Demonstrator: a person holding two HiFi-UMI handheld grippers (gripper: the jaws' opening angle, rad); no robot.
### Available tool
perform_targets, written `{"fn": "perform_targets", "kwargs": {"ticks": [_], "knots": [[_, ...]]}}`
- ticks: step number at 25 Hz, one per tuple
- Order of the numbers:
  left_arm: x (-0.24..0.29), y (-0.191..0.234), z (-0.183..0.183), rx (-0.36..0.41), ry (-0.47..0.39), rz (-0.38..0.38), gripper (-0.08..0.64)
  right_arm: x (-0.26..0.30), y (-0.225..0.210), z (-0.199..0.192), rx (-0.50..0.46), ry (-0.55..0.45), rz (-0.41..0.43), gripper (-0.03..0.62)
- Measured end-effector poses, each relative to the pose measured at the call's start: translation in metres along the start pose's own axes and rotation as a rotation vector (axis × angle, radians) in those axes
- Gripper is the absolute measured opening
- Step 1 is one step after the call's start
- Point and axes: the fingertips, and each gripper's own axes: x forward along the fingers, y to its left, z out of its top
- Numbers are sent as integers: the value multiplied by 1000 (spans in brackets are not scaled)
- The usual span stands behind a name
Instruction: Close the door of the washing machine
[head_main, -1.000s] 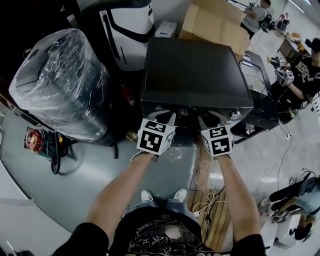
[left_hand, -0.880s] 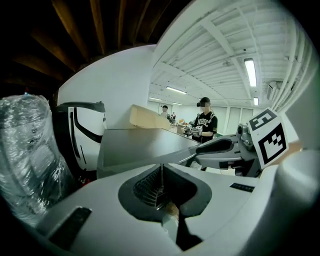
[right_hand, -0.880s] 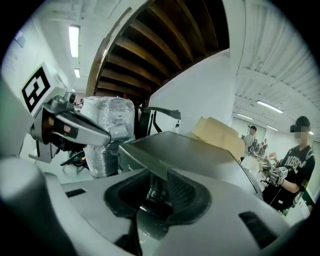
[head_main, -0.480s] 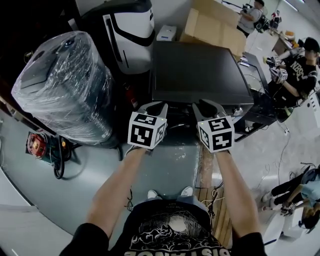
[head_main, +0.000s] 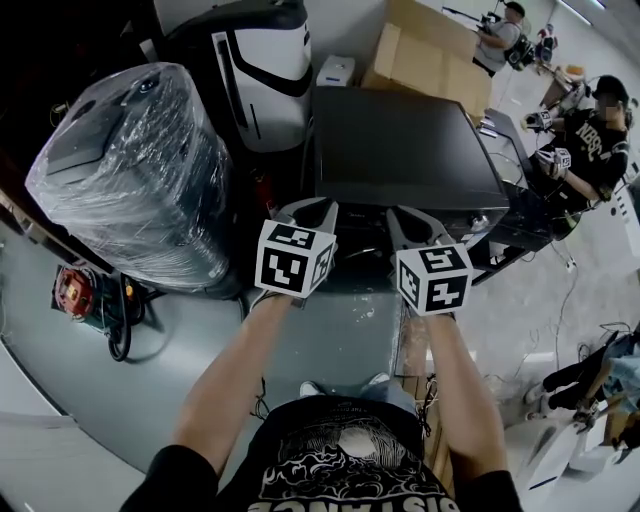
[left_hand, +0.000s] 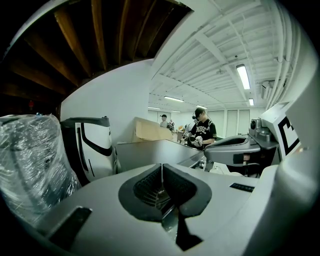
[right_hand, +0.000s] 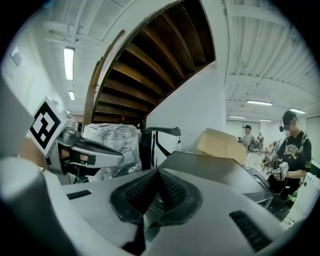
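Before the near edge of the dark washing machine (head_main: 405, 140), the left gripper (head_main: 309, 208) and the right gripper (head_main: 407, 215) are now held higher than a second ago, when they were set low against its front face. Both pairs of jaws are closed with nothing between them, and the right jaws have just been closing. The door lies on the near face and is hidden under the top edge, so its position cannot be told. The lifted, empty grippers are judged to fit contact with the door being over, though a shut door is not shown.
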Motion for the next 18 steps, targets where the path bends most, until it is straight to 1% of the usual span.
{"fn": "perform_targets", "kwargs": {"ticks": [18], "knots": [[-16, 7, -6, 2, -2, -1, 31, -3, 12, 2, 6, -3, -12, 21]]}}
